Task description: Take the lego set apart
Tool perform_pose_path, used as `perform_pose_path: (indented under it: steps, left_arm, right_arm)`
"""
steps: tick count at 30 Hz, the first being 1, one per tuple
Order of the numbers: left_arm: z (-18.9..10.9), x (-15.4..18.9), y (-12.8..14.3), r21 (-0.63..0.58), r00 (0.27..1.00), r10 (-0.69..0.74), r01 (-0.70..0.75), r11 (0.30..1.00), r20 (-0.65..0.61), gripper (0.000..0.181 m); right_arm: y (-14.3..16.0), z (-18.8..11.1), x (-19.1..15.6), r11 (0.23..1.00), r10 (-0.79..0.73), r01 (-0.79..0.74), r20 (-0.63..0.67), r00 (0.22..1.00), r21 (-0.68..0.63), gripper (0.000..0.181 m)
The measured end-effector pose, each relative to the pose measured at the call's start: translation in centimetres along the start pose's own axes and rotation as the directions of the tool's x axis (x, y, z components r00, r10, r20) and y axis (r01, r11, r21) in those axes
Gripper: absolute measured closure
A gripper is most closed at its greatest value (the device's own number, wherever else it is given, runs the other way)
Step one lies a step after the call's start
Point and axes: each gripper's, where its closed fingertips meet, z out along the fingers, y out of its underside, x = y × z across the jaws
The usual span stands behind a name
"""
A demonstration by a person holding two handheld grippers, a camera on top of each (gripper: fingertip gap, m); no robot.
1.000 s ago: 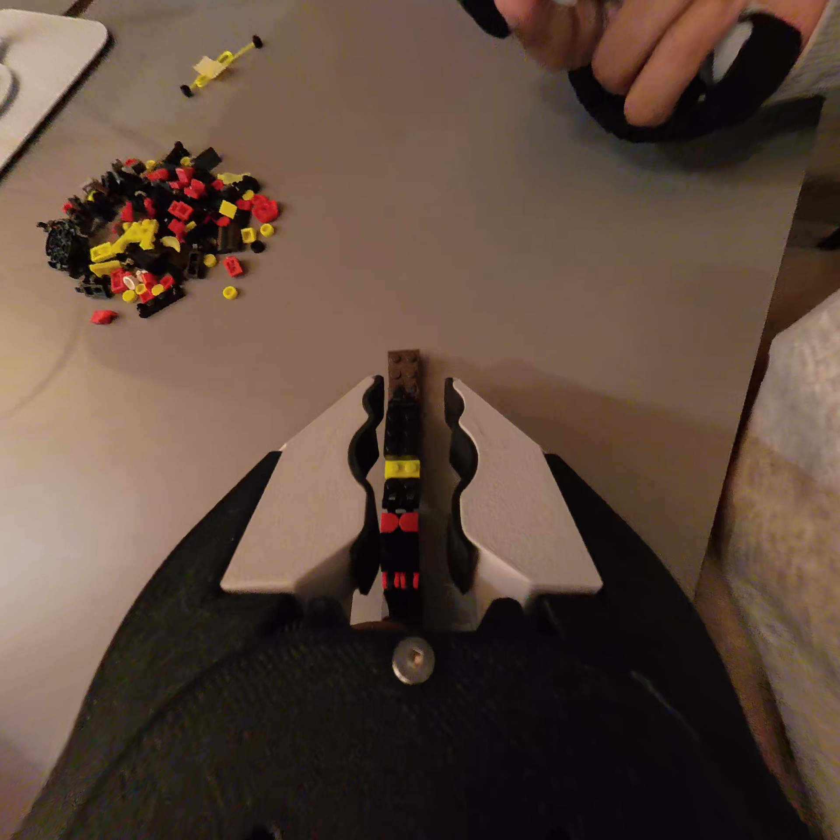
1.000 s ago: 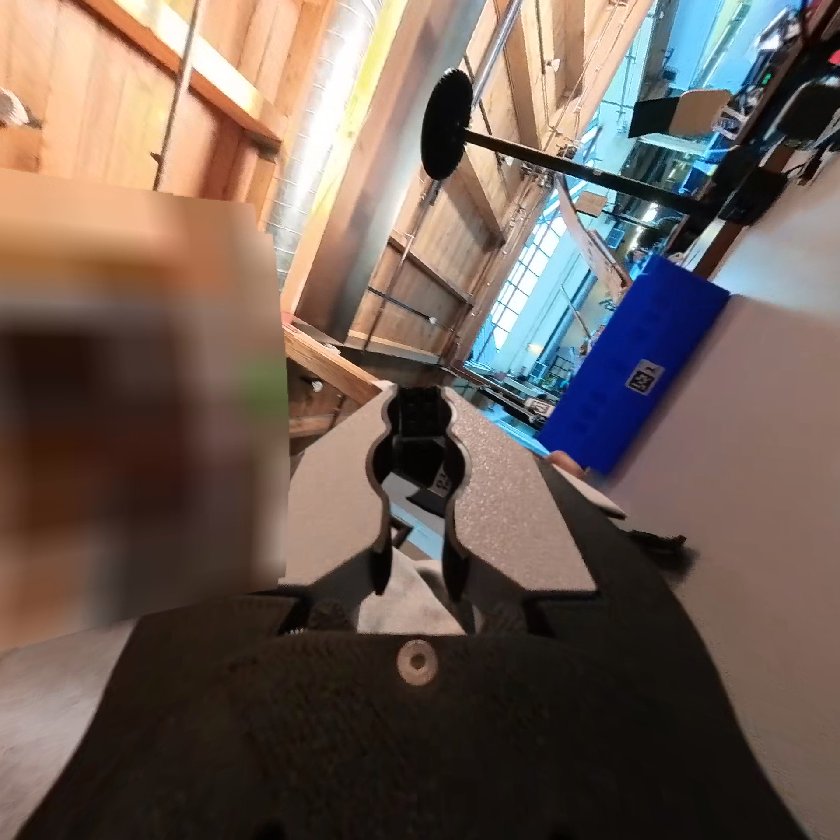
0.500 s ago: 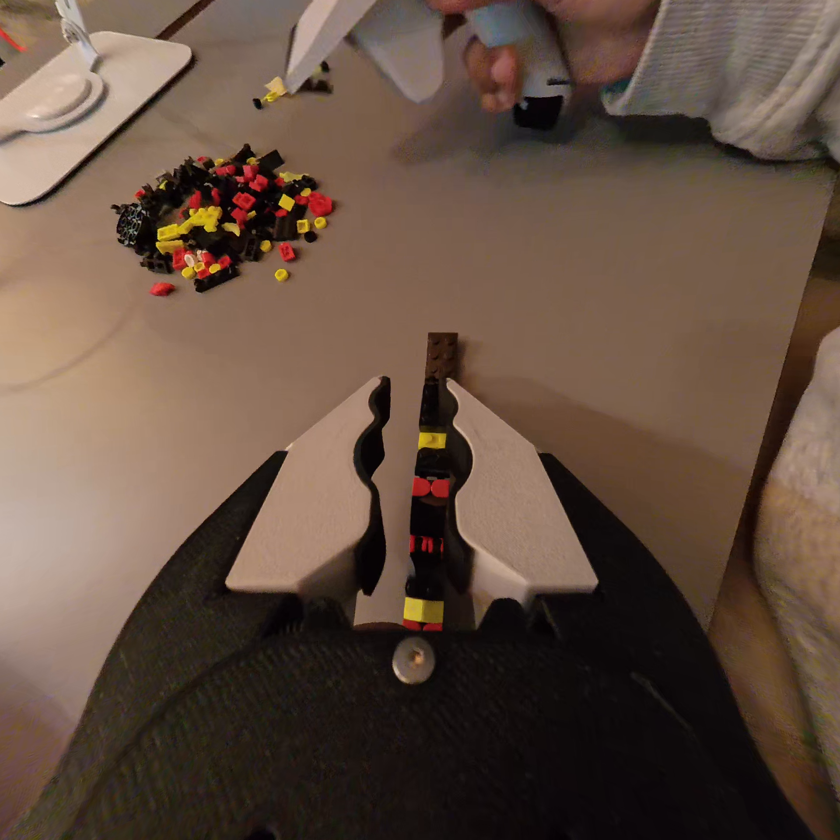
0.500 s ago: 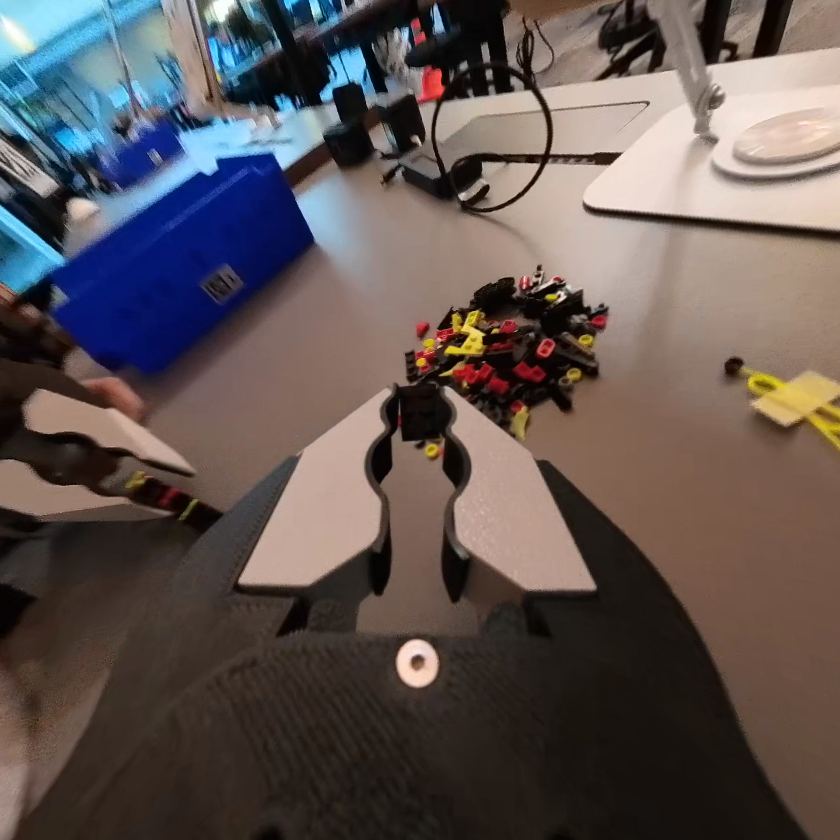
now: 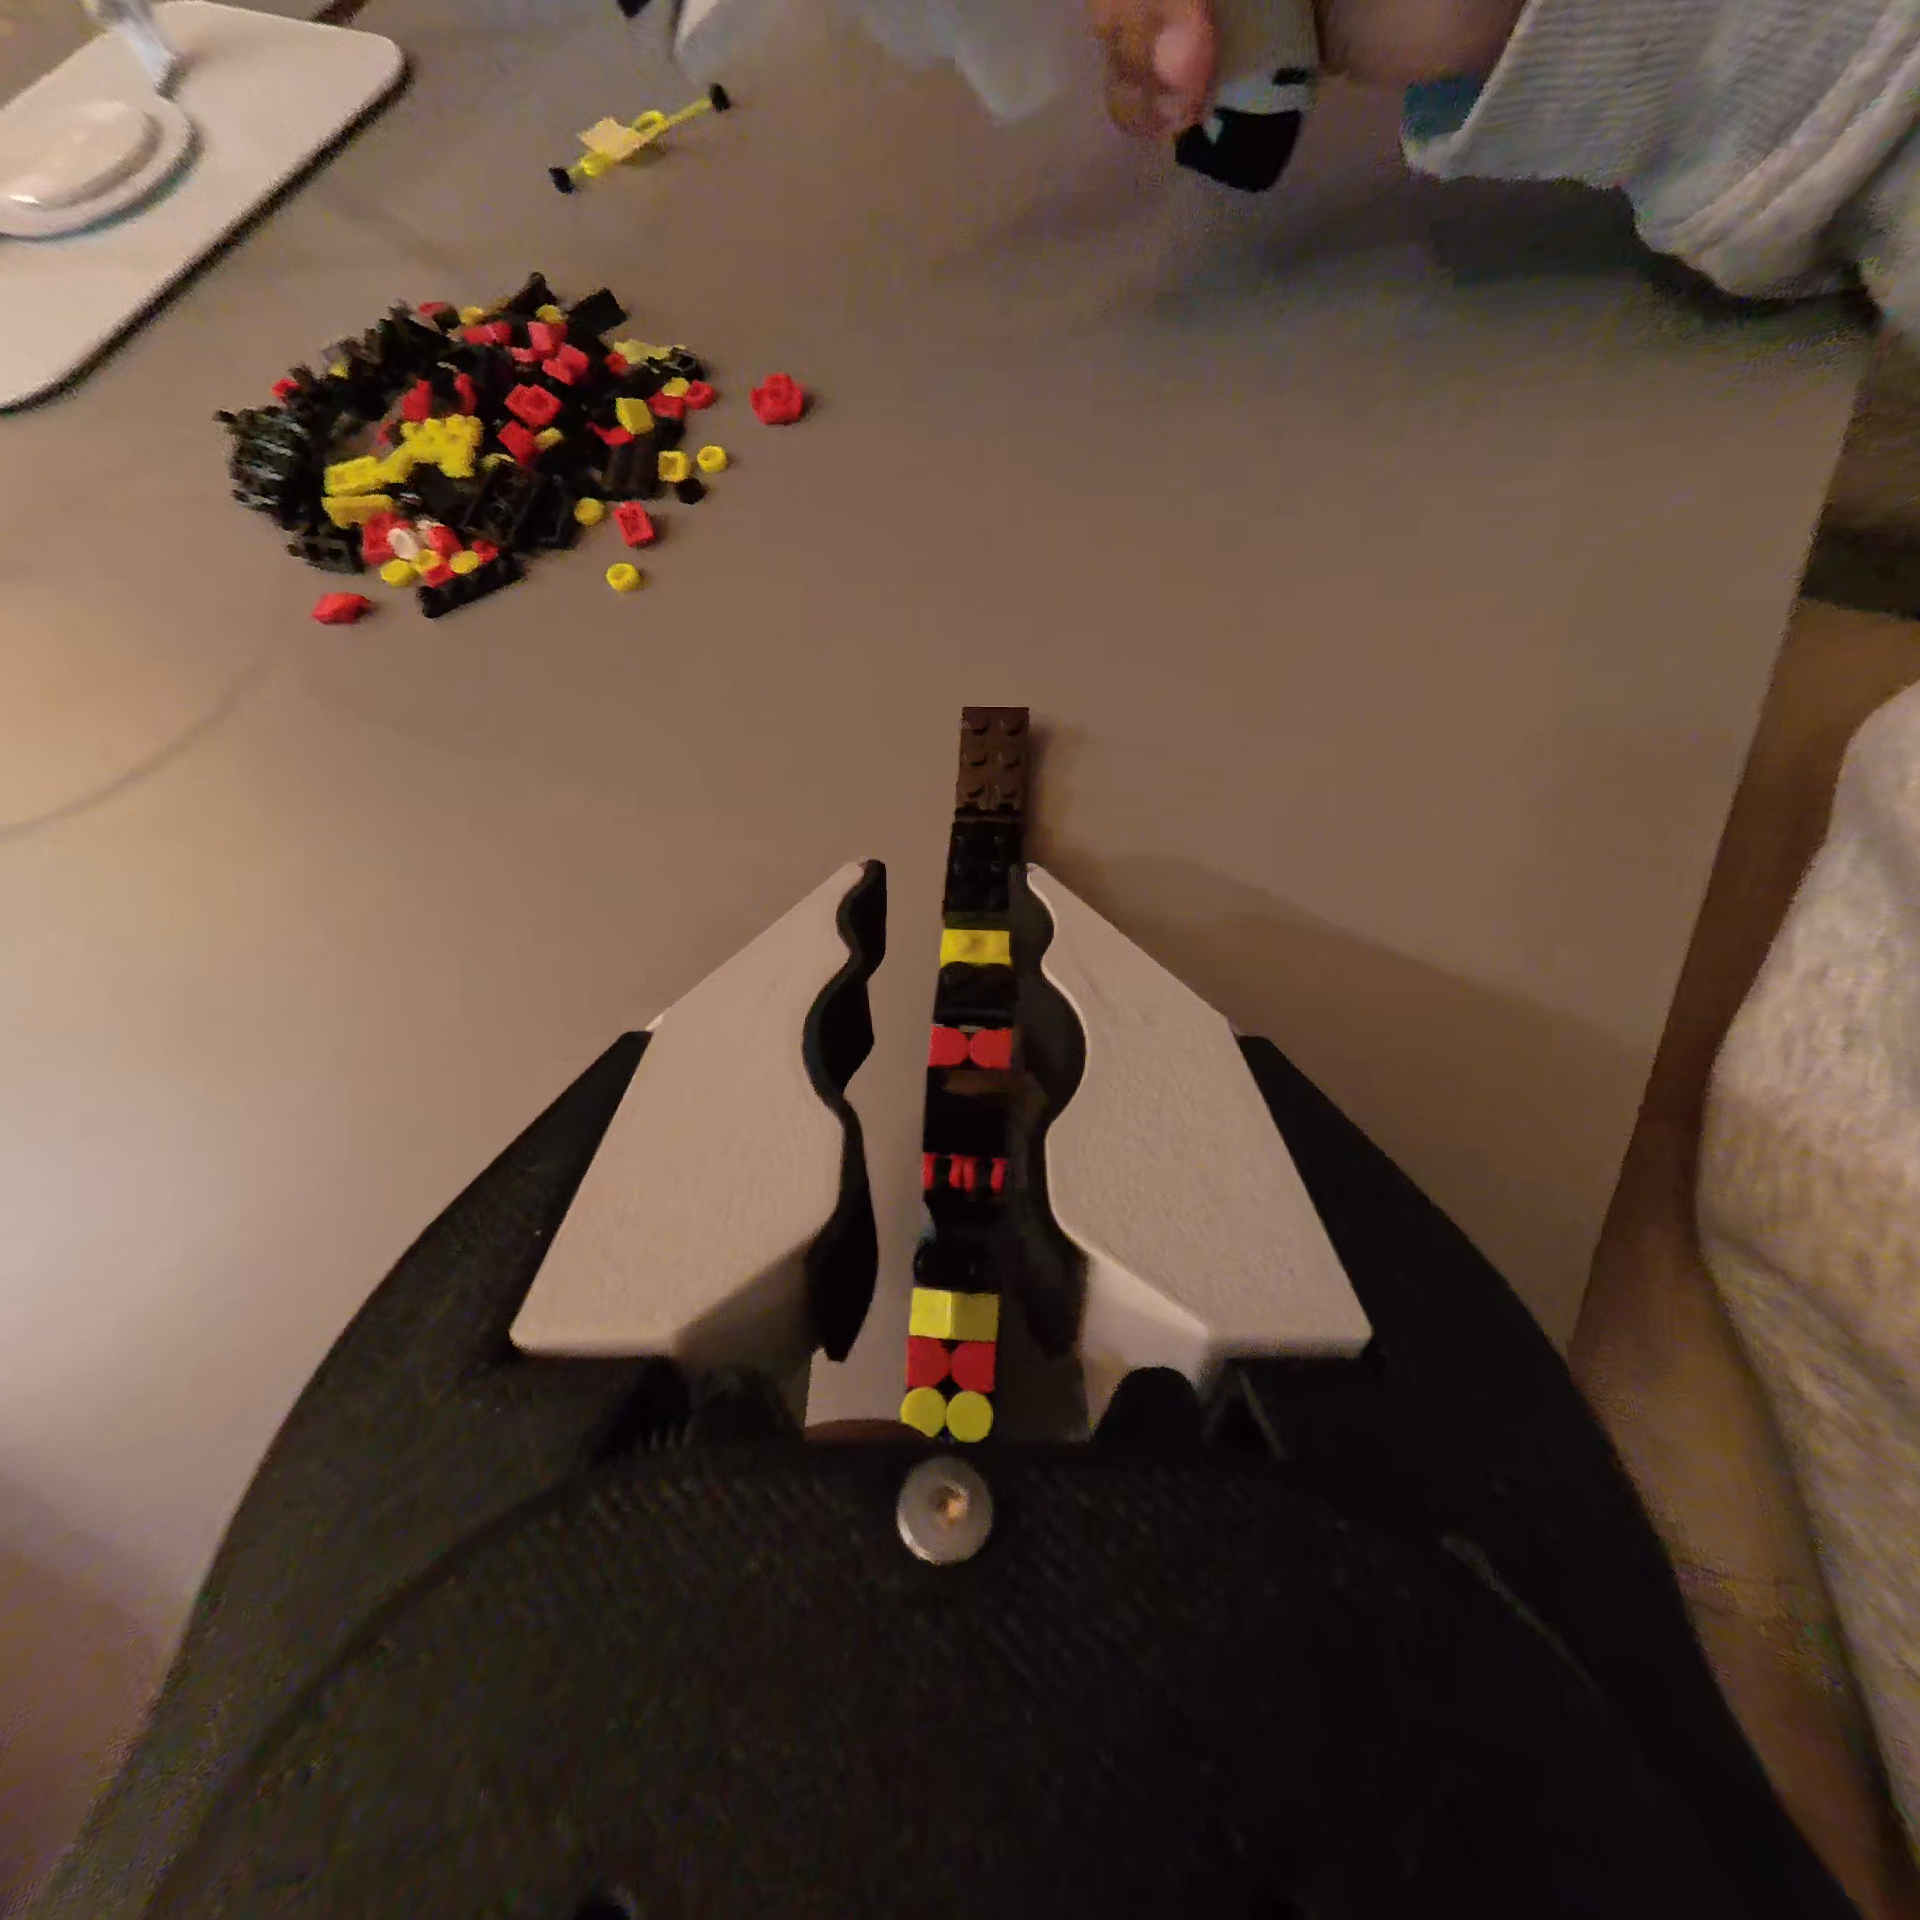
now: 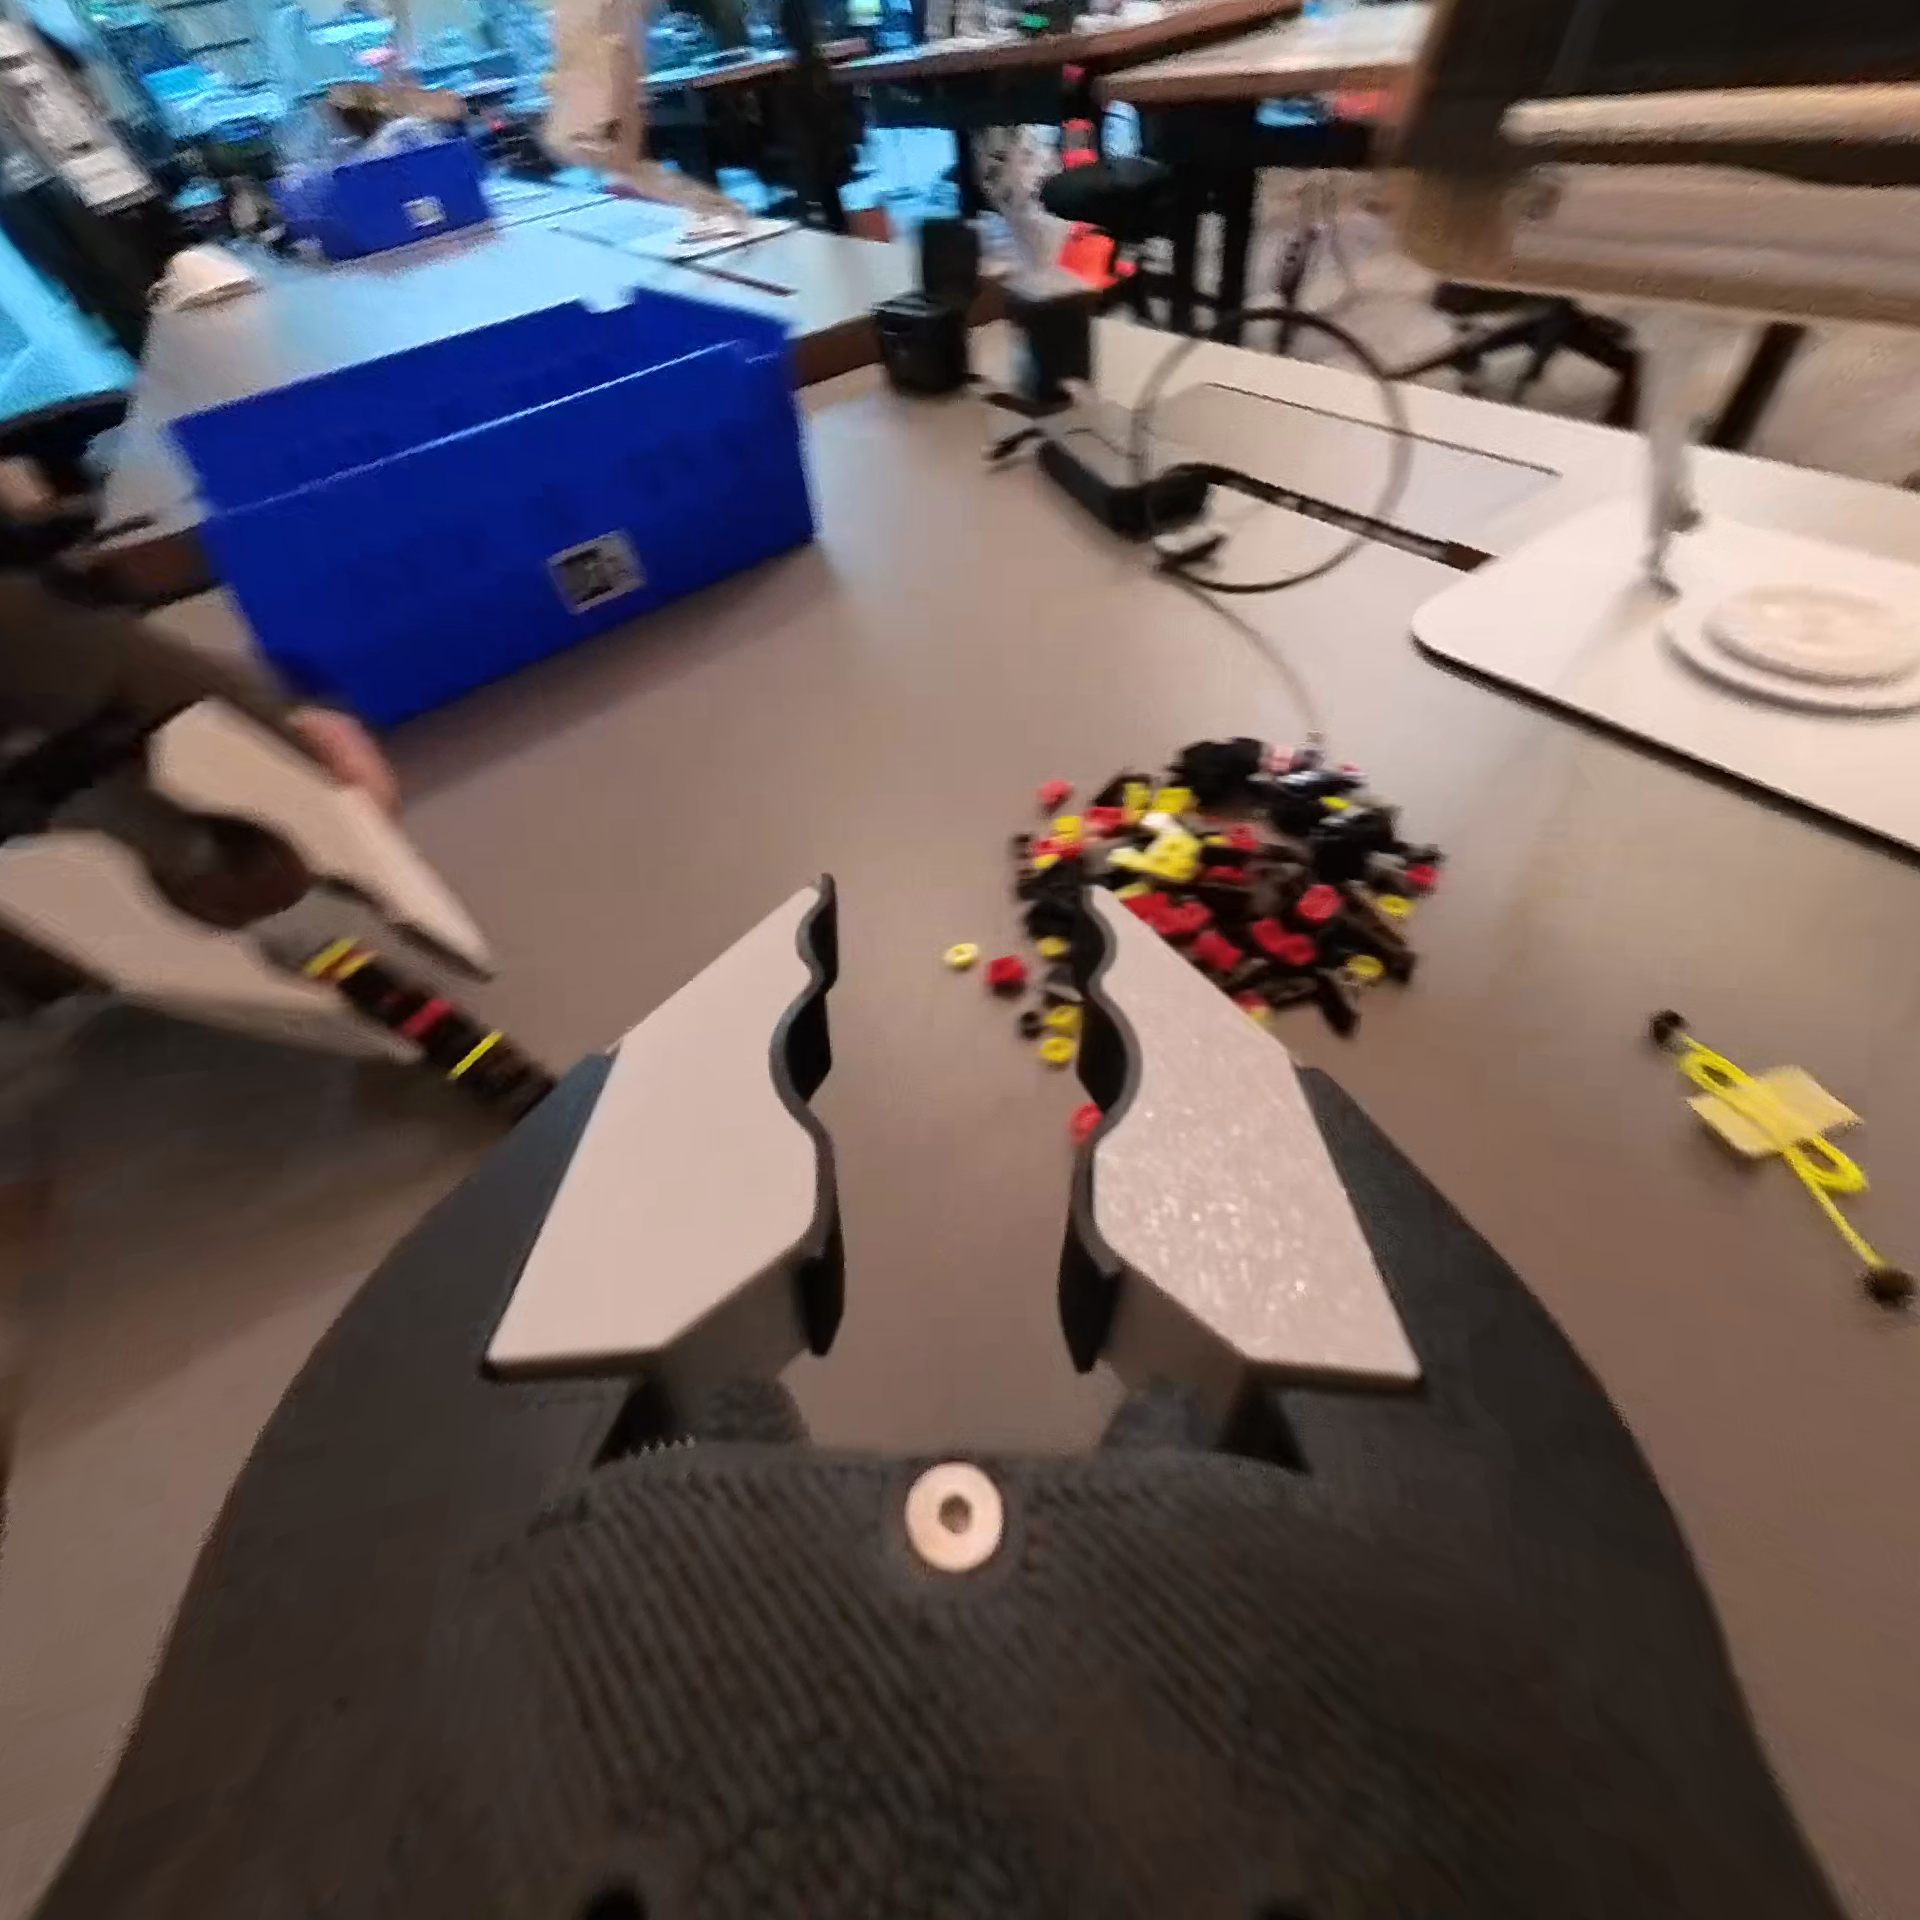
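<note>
A long thin lego strip (image 5: 992, 758) of black, red and yellow pieces with a brown end lies lengthwise between the fingers of my left gripper (image 5: 951, 873), which is shut on it. The brown end sticks out past the fingertips, just above the grey table (image 5: 1299, 571). The right wrist view shows this gripper (image 6: 447, 1013) at far left with the strip (image 6: 488, 1060) poking out. My right gripper (image 6: 961, 904) is open and empty, low over the table beside a pile of loose lego pieces (image 6: 1226, 894). That pile also shows in the left wrist view (image 5: 468, 457).
A yellow axle piece with tape (image 6: 1766, 1132) lies right of the pile. A white pad (image 6: 1714, 665) sits far right, a blue box (image 6: 499, 499) and a black cable (image 6: 1247, 499) farther back. The table edge (image 5: 1766, 727) and a person's pale clothing (image 5: 1818, 1143) are at right. The left gripper is farther from the yellow axle piece with tape (image 6: 1766, 1132), some 35 cm, than the right, some 20 cm. It turns up in the left wrist view (image 5: 632, 138) as well.
My right gripper swung down from pointing upward to the table beside the pile, opened, and the small black piece at its tips is gone. My left gripper narrowed on the strip.
</note>
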Motion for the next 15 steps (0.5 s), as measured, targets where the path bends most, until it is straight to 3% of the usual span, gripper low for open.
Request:
perform_pose_path:
  steps: [5, 9, 15]
  left_arm:
    - [1.2, 1.0, 0.8, -0.074, 0.997, 0.004, -0.009, 0.997, -0.076, 0.15]
    - [2.3, 0.7, 0.6, -0.125, 0.996, 0.073, -0.078, 0.989, -0.045, 0.15]
    - [3.7, 0.9, 0.9, -0.193, 0.993, 0.076, -0.091, 0.977, -0.086, 0.154]
  right_arm:
    - [4.1, -0.4, -7.5, 0.968, -0.214, 0.238, 0.239, 0.947, -0.075, 0.143]
    - [7.5, 1.6, -9.9, 0.907, -0.27, 0.363, 0.367, 0.89, -0.212, 0.144]
    - [9.7, 2.9, -11.4, 0.825, -0.332, 0.493, 0.471, 0.817, -0.274, 0.15]
